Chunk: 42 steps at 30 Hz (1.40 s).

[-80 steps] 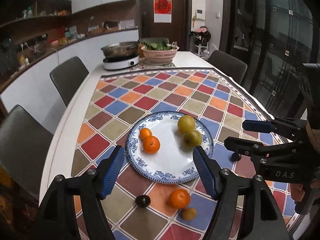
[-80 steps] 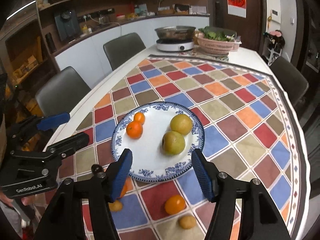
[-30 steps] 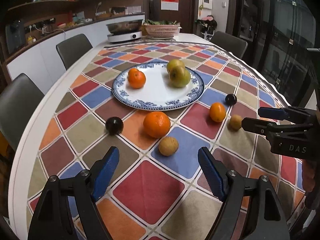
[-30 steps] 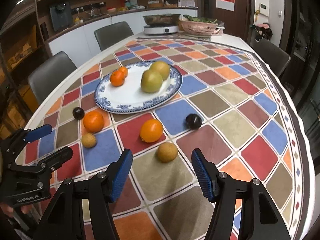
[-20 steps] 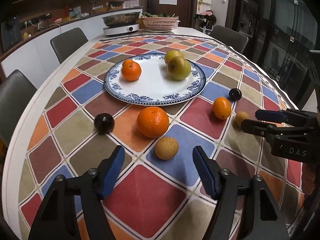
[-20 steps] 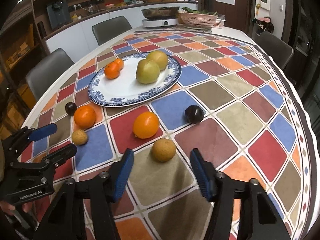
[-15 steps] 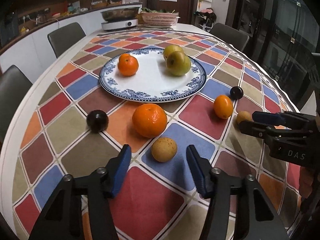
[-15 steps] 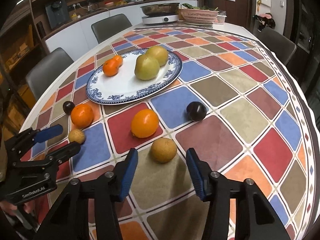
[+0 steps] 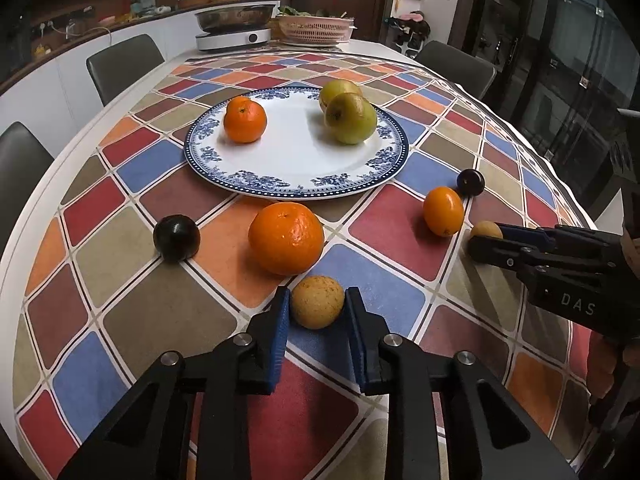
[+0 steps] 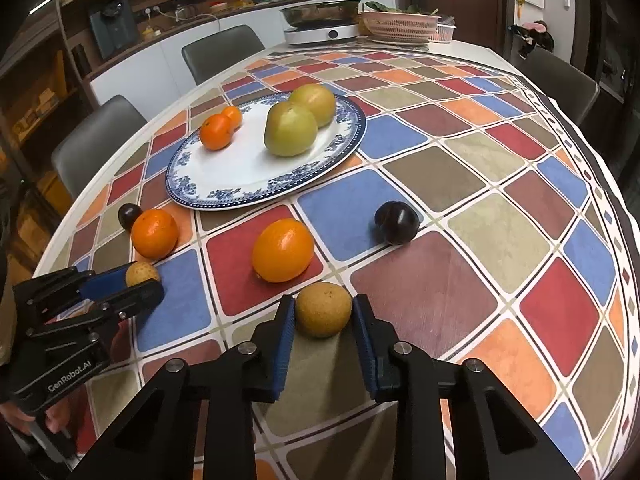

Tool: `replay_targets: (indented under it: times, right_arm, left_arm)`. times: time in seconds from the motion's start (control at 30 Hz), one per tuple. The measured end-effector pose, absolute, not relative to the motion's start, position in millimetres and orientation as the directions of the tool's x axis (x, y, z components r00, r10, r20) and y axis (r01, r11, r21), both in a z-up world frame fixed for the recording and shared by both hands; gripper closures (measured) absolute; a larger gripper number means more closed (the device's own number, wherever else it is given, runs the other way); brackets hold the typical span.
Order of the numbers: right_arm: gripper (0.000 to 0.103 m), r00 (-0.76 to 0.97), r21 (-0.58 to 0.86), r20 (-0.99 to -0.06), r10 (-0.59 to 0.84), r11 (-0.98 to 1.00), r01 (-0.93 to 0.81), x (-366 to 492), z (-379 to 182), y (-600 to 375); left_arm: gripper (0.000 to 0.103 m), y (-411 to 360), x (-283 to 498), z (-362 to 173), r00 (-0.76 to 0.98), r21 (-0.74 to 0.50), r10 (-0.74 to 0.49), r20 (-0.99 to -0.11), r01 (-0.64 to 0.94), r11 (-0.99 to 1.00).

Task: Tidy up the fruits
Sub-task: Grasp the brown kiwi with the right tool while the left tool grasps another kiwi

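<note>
My left gripper (image 9: pixel 318 320) has its jaws closing on a small brown fruit (image 9: pixel 317 307) on the checked cloth, both blue pads against its sides. My right gripper (image 10: pixel 324 322) is closing the same way on a second small brown fruit (image 10: pixel 324 310). Each gripper also shows in the other's view, the right gripper (image 9: pixel 490 240) at the right edge and the left gripper (image 10: pixel 128 286) at the left. Behind stands a blue-rimmed white plate (image 9: pixel 280 191) holding a mandarin (image 9: pixel 245 120) and two green pears (image 9: pixel 351 118).
Loose on the cloth are a large orange (image 9: pixel 286 238), a smaller orange (image 10: pixel 282 250) and two dark plums (image 9: pixel 176 238) (image 10: pixel 396 222). A hotplate with a pot (image 10: pixel 322 24) and a pink basket (image 10: pixel 400 24) stand at the far end. Grey chairs line the table's sides.
Both grippers came down and forward towards the cloth. Their jaws went from wide open to shut, each on a small brown fruit.
</note>
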State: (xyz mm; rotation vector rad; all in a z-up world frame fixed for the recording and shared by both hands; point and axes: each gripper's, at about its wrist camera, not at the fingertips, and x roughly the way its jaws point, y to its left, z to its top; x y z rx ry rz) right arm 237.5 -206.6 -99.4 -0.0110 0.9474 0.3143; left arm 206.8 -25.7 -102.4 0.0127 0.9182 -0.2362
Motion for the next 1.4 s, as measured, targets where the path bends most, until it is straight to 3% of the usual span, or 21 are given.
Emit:
replay_targets:
  times: [0.47,1.4]
  right_arm:
    - [0.073,0.549,0.140,-0.791,0.271,0.953,-0.268,232.8,-93.1,-206.9]
    - [0.073,0.613,0.165,-0.701,0.364,0.919,-0.358,223.3,-18.2,-180.7]
  left_arm:
    - [0.075,-27.4,199.3,-92.1,0.605,-0.080,-0.204,-0.769,0.226,0.971]
    - [0.076,-17.0,197.1,-16.8,0.690,-0.040,-0.250,-0.679,0.306,0.951]
